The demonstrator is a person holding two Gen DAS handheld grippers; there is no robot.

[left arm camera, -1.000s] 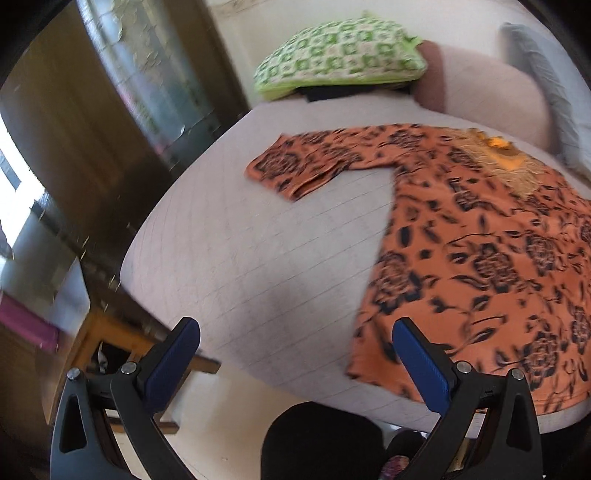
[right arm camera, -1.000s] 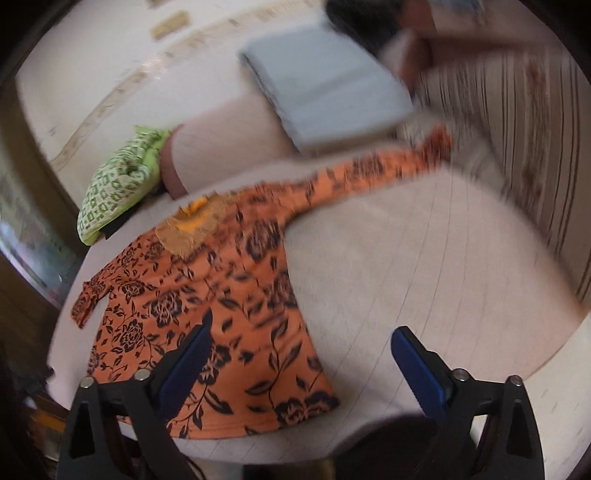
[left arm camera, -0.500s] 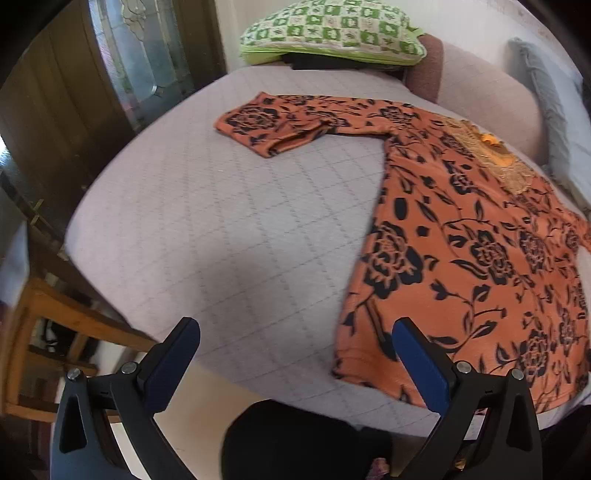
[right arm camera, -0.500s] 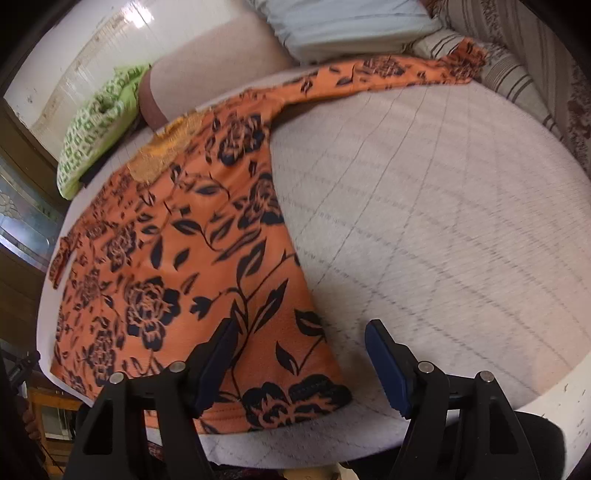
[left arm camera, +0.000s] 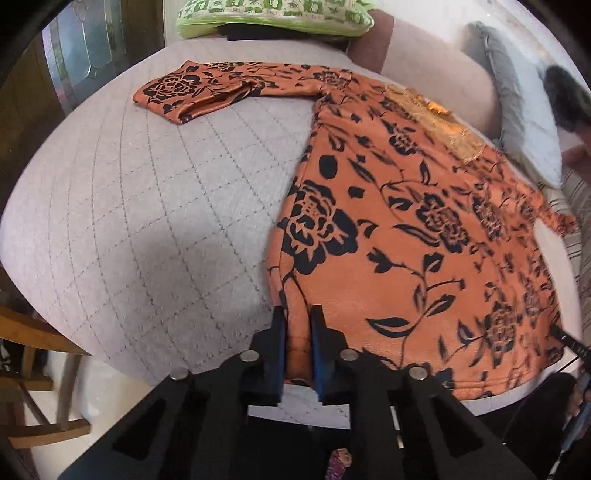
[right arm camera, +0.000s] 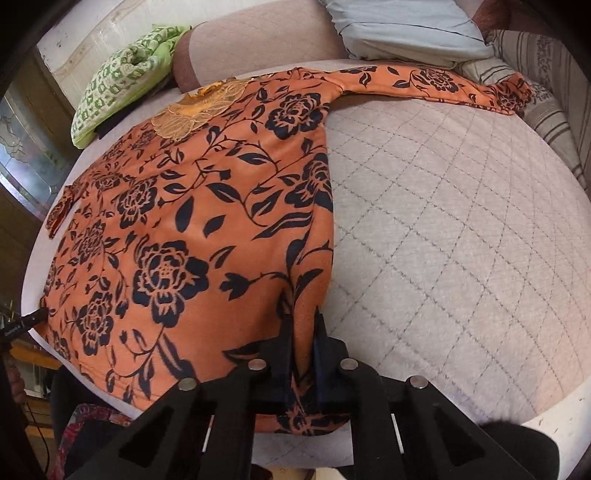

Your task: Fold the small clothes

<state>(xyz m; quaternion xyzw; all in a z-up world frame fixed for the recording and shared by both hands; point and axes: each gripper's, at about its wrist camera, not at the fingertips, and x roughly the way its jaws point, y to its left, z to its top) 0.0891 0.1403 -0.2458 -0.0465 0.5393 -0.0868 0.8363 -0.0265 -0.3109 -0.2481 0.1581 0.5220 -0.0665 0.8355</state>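
Left gripper point(left arm camera: 297, 314) and right gripper point(right arm camera: 303, 317): jaws both clamped on hem corners of the orange floral top point(left arm camera: 424, 229) (flat on quilted bed point(left arm camera: 147, 192)).

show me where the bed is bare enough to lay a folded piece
Bare quilted cover lies right of the orange top, below its sleeve. Another patch lies left of it, below the other sleeve. The head end is crowded with pillows.

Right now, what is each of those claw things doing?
Left gripper: shut on the orange dress, at its hem corner.
Right gripper: shut on the same dress, at the other hem corner.
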